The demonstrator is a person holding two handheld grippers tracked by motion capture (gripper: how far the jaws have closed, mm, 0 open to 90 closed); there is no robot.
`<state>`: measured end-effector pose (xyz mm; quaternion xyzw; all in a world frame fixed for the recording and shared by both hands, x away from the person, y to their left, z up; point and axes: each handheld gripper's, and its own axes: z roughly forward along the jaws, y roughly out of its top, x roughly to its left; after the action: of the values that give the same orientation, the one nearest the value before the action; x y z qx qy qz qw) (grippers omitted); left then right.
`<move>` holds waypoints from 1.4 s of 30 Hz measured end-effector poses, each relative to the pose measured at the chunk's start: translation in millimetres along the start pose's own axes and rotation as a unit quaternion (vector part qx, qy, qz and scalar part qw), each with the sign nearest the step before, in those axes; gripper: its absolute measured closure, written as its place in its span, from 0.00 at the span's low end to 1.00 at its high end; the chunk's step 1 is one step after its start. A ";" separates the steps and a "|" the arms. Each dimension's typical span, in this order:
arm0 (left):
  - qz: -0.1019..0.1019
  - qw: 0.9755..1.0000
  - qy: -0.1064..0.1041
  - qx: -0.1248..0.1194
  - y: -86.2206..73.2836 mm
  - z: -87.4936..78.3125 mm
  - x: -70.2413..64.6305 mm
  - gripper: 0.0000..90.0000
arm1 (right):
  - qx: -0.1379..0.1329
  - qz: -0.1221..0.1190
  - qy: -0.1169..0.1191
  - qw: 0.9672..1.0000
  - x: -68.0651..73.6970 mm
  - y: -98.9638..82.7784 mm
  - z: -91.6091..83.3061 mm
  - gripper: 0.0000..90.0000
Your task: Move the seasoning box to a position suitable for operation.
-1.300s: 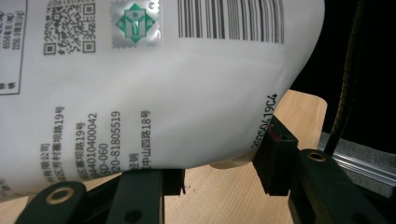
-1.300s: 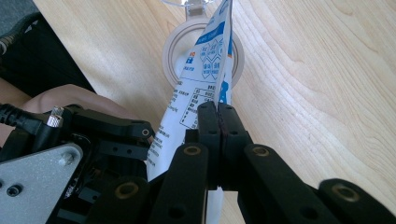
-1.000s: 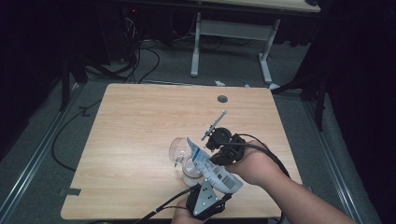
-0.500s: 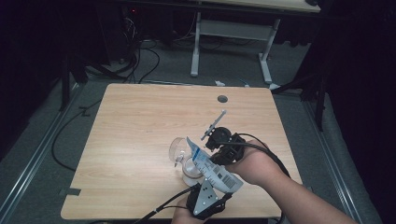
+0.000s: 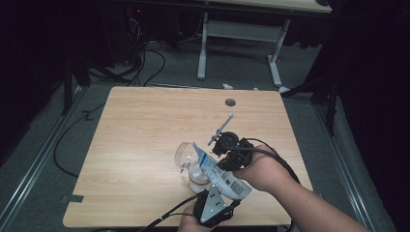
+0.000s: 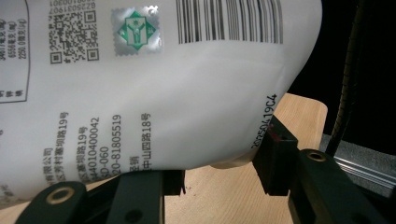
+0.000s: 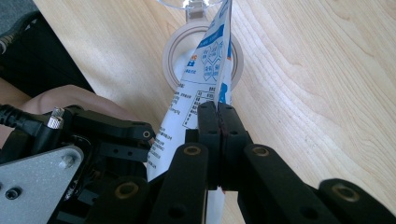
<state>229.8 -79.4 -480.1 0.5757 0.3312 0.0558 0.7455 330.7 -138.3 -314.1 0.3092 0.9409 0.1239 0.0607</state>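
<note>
At the bottom centre of the high view, the left gripper point(image 5: 212, 205) holds the lower end of a white printed pouch point(image 5: 220, 175); in its own view the jaws sit against the pouch's bulging sides. Just above, the right gripper point(image 7: 218, 122) is closed tight on the pouch's thin edge. The pouch tilts over a round white cup point(image 7: 204, 49) on the tabletop point(image 5: 145, 125), beside what seems a clear glass point(image 5: 184, 154).

the white pouch point(image 6: 154, 93) bears a barcode, qr codes, "81805519" and chinese address text.
</note>
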 end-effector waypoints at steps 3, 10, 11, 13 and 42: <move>-0.001 1.000 -0.001 0.000 -0.3 0.1 -0.3 0.67 | -0.001 0.000 0.002 1.000 -0.3 -0.2 0.3 1.00; -0.001 1.000 0.001 -0.001 0.4 0.4 0.2 0.67 | 0.002 -0.001 -0.001 1.000 -0.1 1.0 0.5 1.00; -0.001 1.000 0.001 -0.001 0.4 0.4 0.2 0.67 | 0.002 -0.001 -0.001 1.000 -0.1 1.0 0.5 1.00; 0.000 1.000 0.002 -0.003 0.8 0.4 0.5 0.67 | 0.001 -0.002 -0.001 1.000 0.1 1.6 0.5 1.00; -0.003 1.000 0.003 -0.011 4.0 -0.3 2.1 0.67 | -0.001 -0.007 -0.003 1.000 2.0 6.7 -0.8 1.00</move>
<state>232.4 -76.9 -477.4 0.5662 0.3345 0.0596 0.7510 332.8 -132.0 -311.6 0.3028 0.9428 0.1239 0.0644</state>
